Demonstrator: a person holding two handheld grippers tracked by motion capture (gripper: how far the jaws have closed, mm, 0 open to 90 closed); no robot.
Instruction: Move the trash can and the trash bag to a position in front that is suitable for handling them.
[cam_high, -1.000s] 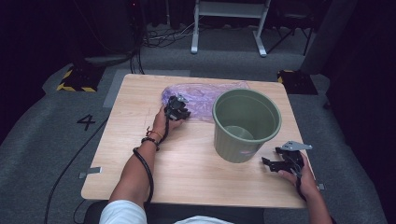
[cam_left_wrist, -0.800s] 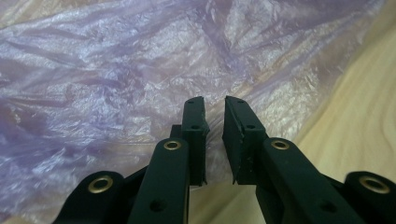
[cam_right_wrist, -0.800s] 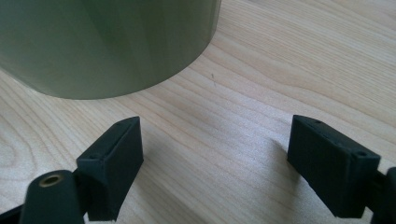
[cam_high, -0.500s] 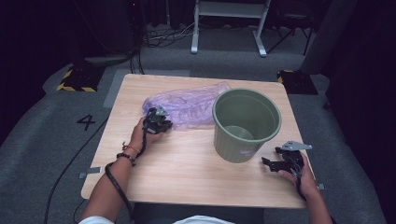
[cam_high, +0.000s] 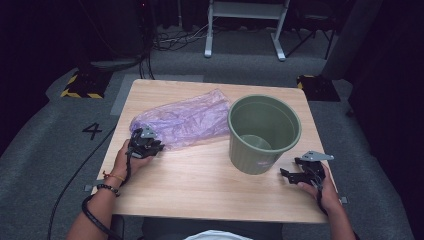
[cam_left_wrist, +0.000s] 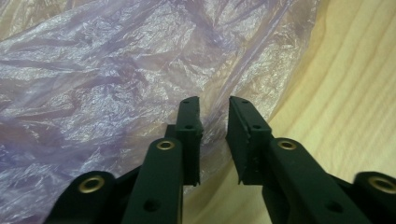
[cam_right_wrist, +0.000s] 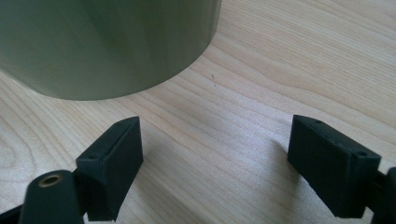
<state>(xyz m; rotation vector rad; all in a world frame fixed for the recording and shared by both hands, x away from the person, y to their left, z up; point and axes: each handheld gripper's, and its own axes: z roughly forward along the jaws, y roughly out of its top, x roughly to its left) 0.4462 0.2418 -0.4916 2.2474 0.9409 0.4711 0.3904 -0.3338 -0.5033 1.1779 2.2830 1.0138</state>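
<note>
A crumpled purple plastic bag (cam_high: 185, 120) lies on the wooden table (cam_high: 200, 185), left of an upright green bucket (cam_high: 265, 132). My left gripper (cam_high: 145, 142) rests at the bag's near left corner. In the left gripper view its jaws (cam_left_wrist: 215, 105) have just been opening and stand a narrow gap apart over the bag's edge (cam_left_wrist: 116, 70), with no film pinched between the pads. My right gripper (cam_high: 290, 169) sits on the table at the front right, pointing at the bucket's base. Its jaws (cam_right_wrist: 215, 126) are wide open, with bare wood between them and the bucket wall (cam_right_wrist: 107, 42) just beyond.
The bucket holds a small pale object at its bottom (cam_high: 256, 144). Bare tabletop lies between the two hands. Beyond the table are grey floor, cables, a white metal stand (cam_high: 245, 20) and yellow-black striped blocks (cam_high: 82, 82) at both sides.
My left hand has moved left and toward the front, and the purple bag has slid left with it, away from the bucket. The right hand has stayed in place.
</note>
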